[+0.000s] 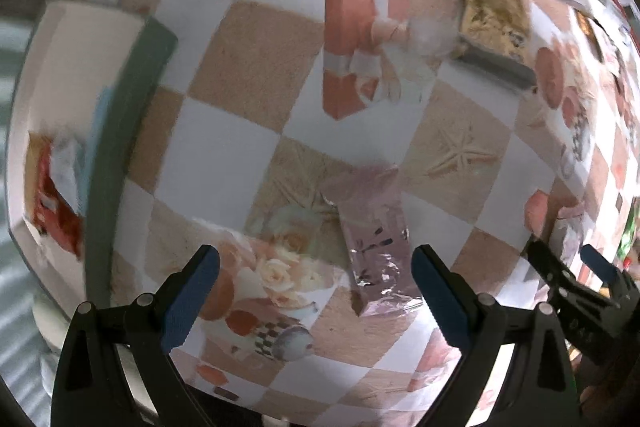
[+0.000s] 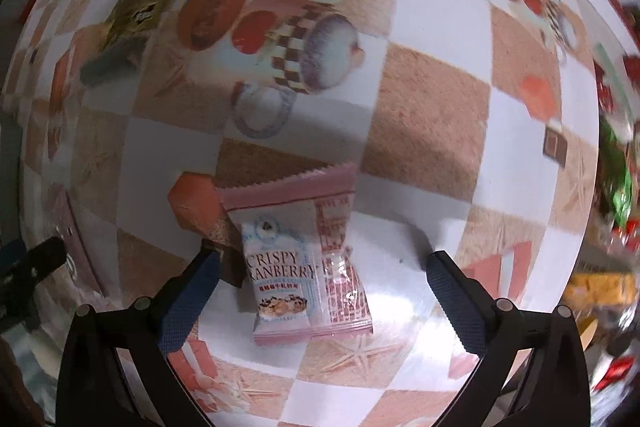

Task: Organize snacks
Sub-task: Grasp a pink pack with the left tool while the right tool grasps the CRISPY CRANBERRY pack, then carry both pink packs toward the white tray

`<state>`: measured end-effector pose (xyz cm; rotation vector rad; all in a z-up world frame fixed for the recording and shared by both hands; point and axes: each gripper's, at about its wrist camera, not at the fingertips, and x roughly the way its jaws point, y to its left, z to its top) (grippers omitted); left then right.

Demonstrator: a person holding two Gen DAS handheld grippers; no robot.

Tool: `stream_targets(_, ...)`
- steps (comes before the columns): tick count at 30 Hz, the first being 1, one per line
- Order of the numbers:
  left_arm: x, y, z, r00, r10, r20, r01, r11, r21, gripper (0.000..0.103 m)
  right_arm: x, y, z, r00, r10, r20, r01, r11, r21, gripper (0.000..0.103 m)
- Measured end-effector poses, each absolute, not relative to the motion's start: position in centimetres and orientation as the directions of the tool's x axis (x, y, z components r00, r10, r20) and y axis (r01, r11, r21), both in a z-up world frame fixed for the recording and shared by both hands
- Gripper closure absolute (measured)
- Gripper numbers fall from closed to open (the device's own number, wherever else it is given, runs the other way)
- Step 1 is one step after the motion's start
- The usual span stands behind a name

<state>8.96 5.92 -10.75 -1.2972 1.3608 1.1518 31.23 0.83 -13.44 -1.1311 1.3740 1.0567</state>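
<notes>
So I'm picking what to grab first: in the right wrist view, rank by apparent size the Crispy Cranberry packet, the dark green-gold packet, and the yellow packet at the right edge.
1. Crispy Cranberry packet, though nearest the camera.
2. Dark green-gold packet.
3. Yellow packet, partly cut off, so unsure.

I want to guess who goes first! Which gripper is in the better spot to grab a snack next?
Probably the right gripper. Its open fingers sit on either side of the Crispy Cranberry packet, which is sharp and centred. The left gripper is open too, but its pinkish foil packet lies off toward one finger and its view is blurred.
</notes>
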Motion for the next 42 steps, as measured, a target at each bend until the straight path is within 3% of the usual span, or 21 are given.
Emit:
stream_targets(3,8.4,5.2,-12.4,-0.044,-0.189,-0.981,-0.999,-0.004,0.045,0.005,31.0,0.9,-13.2,-0.036,-0.087,-0.996,-0.981,0.192,0.018,0.000)
stream_targets(5,7.9,5.8,-13.3,-0.044,-0.209,-0.977,-0.999,0.006,0.044,0.010,30.6,1.0,-12.8,-0.034,-0.077,-0.996,-0.983,0.183,0.019,0.006)
stream_targets(8,8.5,5.7,-13.8,-0.036,-0.212,-0.977,-0.999,0.022,0.032,0.019,29.4,1.3,-11.6,-0.026,-0.051,-0.998,-0.991,0.129,0.019,0.030)
stream_targets(10,9.2,5.4,-14.1,-0.013,-0.215,-0.976,-0.999,0.035,0.006,0.030,28.7,1.6,-11.1,-0.029,-0.043,-0.999,-0.993,0.113,0.024,0.056)
stream_targets(13,10.2,5.8,-13.5,0.004,-0.220,-0.976,-0.997,0.077,-0.021,0.053,28.4,1.9,-10.9,-0.033,-0.051,-0.998,-0.992,0.120,0.027,0.058)
stream_targets(14,11.0,6.1,-13.4,0.001,-0.217,-0.976,-0.995,0.099,-0.023,0.065,28.3,2.0,-10.8,-0.045,-0.053,-0.998,-0.991,0.129,0.038,0.058)
stream_targets(15,11.3,6.0,-13.4,-0.006,-0.213,-0.977,-0.992,0.127,-0.022,0.068,28.4,1.9,-10.8,-0.054,-0.053,-0.997,-0.989,0.139,0.046,0.059)
stream_targets(26,13.3,3.9,-11.6,-0.060,-0.143,-0.988,-0.944,0.329,0.010,0.071,26.6,0.7,-9.1,-0.110,-0.047,-0.993,-0.976,0.191,0.099,0.059)
stream_targets(42,8.4,2.4,-4.9,-0.027,-0.022,-0.999,-0.875,0.483,0.013,0.071,24.1,-1.4,-3.5,-0.082,0.010,-0.997,-0.973,0.215,0.082,0.059)
